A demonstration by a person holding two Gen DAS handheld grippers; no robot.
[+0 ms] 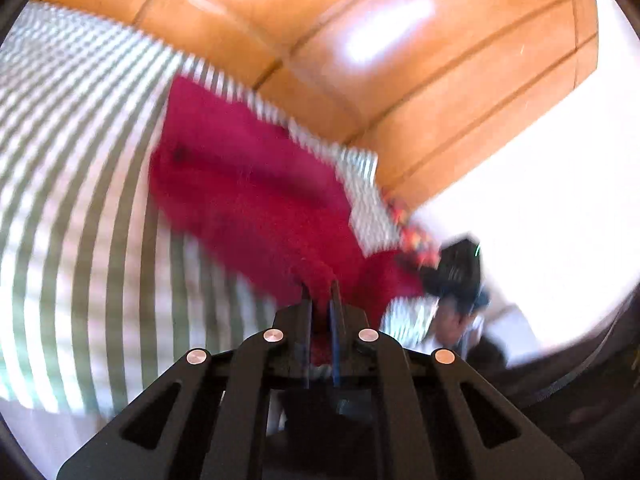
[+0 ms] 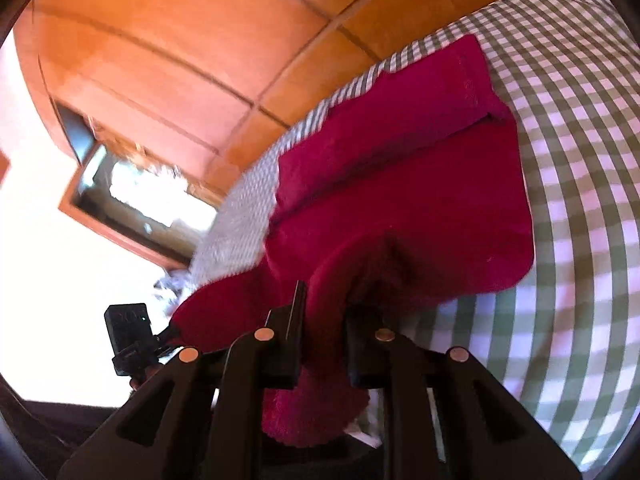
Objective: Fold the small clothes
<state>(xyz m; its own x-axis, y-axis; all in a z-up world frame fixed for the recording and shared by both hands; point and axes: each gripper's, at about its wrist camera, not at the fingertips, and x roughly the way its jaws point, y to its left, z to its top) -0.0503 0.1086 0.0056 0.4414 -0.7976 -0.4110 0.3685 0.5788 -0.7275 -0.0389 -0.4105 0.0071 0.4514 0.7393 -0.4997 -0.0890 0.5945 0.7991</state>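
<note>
Crimson cloth [image 2: 400, 184] lies part-folded on the gingham cover [image 2: 568, 184], its near edge pinched in the closed jaws of both left gripper [image 1: 320, 292] and right gripper [image 2: 324, 300]; uneven pulling toward 12 o'clock could skew the fold or slip a corner.

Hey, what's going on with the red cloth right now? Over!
Left gripper shut on red cloth. Right gripper shut on it too. Cloth partly folded over checkered cover. Nothing in the way.
</note>
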